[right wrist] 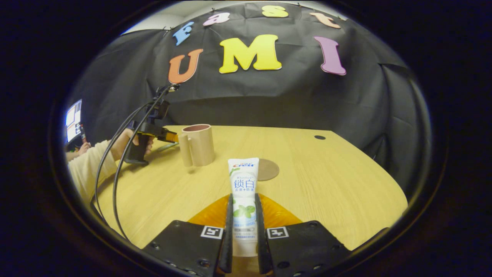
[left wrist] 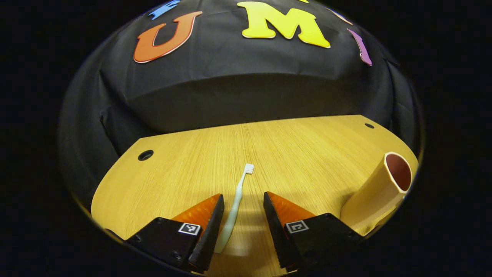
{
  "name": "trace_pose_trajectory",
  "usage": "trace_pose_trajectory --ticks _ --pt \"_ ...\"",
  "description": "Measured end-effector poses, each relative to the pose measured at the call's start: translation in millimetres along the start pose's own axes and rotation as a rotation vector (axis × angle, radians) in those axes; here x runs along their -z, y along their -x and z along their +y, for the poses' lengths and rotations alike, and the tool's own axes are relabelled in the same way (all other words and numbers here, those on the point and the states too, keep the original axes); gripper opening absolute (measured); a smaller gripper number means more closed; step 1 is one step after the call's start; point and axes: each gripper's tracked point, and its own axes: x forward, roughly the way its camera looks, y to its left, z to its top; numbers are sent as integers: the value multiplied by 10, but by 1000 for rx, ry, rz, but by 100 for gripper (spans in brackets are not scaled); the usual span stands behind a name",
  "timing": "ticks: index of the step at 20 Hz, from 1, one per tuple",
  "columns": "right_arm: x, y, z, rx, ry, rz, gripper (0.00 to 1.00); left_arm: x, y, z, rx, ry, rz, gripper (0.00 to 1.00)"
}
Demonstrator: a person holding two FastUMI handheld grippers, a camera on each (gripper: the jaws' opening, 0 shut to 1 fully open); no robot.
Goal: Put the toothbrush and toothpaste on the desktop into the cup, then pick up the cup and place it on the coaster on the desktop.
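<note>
Wooden desktop (right wrist: 326, 184) carries one cup (right wrist: 198, 144) and one coaster (right wrist: 268, 169) at the cup's 4 o'clock. Right gripper (right wrist: 243, 215) clamps one toothpaste (right wrist: 243, 192) between both fingers; left gripper (left wrist: 243, 215) gapes wide around one toothbrush (left wrist: 236, 202), lying on the wood, head toward 12 o'clock.

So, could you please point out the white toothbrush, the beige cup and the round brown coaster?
white toothbrush (left wrist: 239, 189): left gripper view, mid-handle.
beige cup (right wrist: 201, 146): right gripper view, side wall.
round brown coaster (right wrist: 268, 169): right gripper view, top face.

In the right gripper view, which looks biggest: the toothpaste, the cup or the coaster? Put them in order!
1. Toothpaste: looks biggest, but it sits in the right gripper, right by the camera, so it may not really be.
2. Cup: farther off.
3. Coaster: smallest, a flat disc seen at a slant.
</note>
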Motion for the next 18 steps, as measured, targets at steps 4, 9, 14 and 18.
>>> trace_pose_trajectory --ticks 4,9,14,18 --pt "-1 11 46 -8 2 -1 27 60 9 -39 -1 -1 43 29" --pt "-37 79 25 -11 -6 -17 27 118 66 -70 -35 49 64 17" --pt "-79 139 -44 -2 -24 -34 27 43 282 -72 -26 186 -18 10" --pt "-71 149 0 -8 -17 -34 27 -33 467 -80 -24 230 -54 8"
